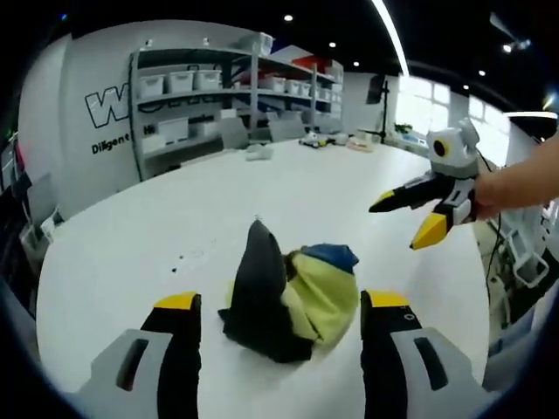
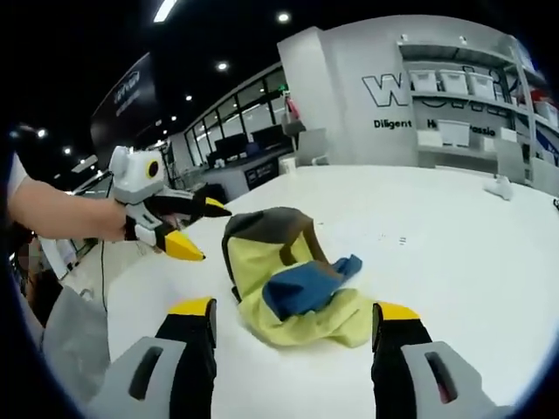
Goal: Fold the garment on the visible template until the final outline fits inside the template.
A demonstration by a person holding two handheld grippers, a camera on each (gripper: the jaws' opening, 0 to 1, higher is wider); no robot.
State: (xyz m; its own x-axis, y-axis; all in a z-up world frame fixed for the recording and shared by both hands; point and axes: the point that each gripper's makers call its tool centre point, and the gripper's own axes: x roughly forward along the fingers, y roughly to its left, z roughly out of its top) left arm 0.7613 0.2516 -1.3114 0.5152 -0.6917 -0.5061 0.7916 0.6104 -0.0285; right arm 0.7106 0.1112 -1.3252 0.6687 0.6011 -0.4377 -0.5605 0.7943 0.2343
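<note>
The garment (image 1: 293, 301) lies in a crumpled heap on the white table (image 1: 175, 218); it is black and pale yellow with a blue part on top. In the left gripper view my left gripper (image 1: 281, 304) stands open, one jaw on each side of the heap's near end, holding nothing. A hand holds my right gripper (image 1: 397, 227) in the air to the right, jaws apart. In the right gripper view the garment (image 2: 293, 284) sits just ahead of my open right gripper (image 2: 293, 310). The left gripper (image 2: 212, 233) hovers open at the heap's left.
Small dark marks (image 1: 188, 257) dot the table beside the garment. Small items (image 1: 258, 150) sit near the table's far edge. Shelves with white bins (image 1: 183, 83) line the wall behind. The table edge (image 2: 131, 288) runs close on the left of the right gripper view.
</note>
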